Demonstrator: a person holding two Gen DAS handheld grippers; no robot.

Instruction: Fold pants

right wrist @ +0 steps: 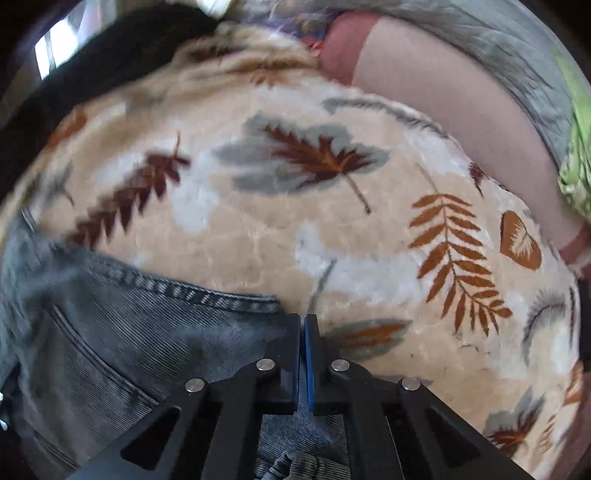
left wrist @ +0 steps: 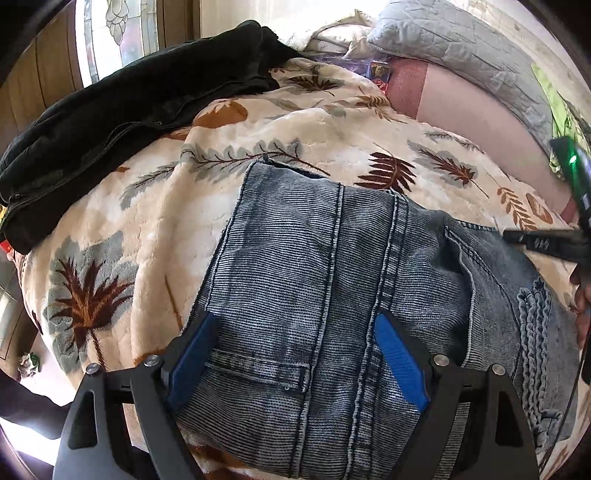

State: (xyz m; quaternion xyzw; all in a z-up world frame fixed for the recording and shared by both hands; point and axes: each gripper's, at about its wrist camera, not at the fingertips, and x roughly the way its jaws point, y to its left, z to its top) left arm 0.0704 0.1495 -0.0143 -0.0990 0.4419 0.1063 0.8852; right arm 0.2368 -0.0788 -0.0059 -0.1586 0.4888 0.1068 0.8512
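Observation:
Folded blue jeans (left wrist: 314, 295) lie on a cream leaf-print blanket (left wrist: 166, 221). My left gripper (left wrist: 295, 325) is open just above the jeans, its blue pads (left wrist: 195, 354) spread either side of the folded stack. In the right wrist view the jeans (right wrist: 129, 332) lie at lower left. My right gripper (right wrist: 303, 321) has its jaws closed together at the jeans' right edge; whether cloth is pinched between them is not clear. The right gripper also shows at the right edge of the left wrist view (left wrist: 546, 240).
A black jacket (left wrist: 129, 122) lies at the back left of the bed. A grey quilted pillow (left wrist: 461, 44) and a pink sheet (left wrist: 472, 122) are at the back right. A green cloth (right wrist: 576, 166) lies far right. A window (left wrist: 118, 33) is behind.

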